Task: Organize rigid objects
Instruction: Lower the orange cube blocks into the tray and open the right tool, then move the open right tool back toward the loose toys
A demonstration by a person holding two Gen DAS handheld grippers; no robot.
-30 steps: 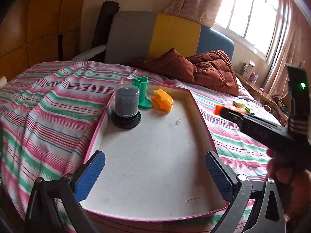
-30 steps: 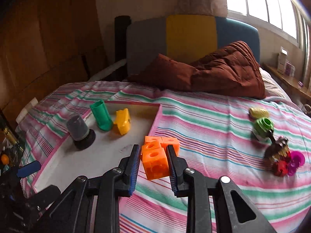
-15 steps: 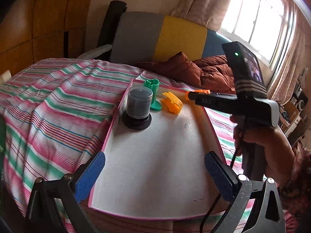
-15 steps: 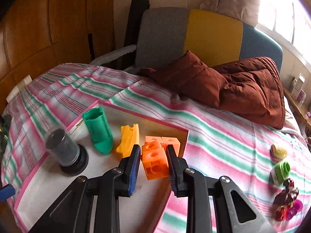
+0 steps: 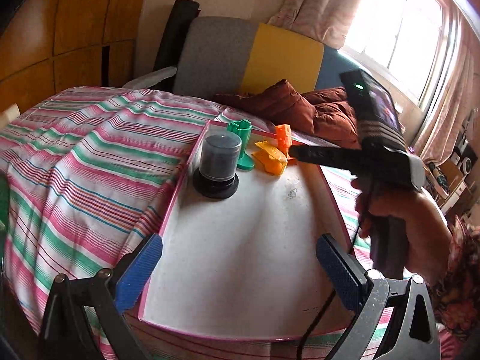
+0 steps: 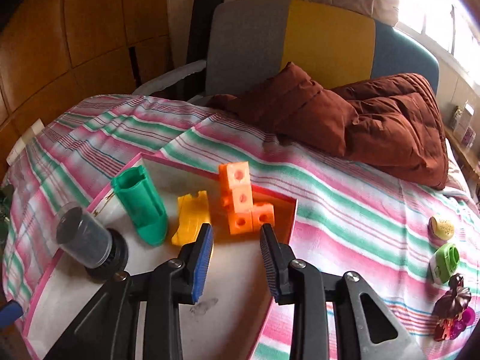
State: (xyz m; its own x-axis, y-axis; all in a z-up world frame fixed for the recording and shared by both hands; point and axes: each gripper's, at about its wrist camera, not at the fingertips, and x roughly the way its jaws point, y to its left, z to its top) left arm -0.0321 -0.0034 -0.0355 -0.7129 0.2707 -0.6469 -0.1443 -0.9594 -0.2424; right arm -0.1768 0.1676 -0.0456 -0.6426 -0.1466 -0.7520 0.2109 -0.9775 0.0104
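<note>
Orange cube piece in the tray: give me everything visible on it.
The orange cube piece is several small cubes joined in an L: a column with a foot of cubes at its base. It looks like hard matte plastic, with a round hole in each visible face. It stands upright in the far right corner of the pink-rimmed tray, right of the yellow piece. The right hand-held gripper has just been opening; its blue pads flank the base without pressing, so the piece stands free.

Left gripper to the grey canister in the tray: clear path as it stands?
Probably yes. The left gripper is open and empty at the tray's near end, with bare tray floor between it and the grey canister. The right gripper is busy off to the side by the orange blocks.
</note>
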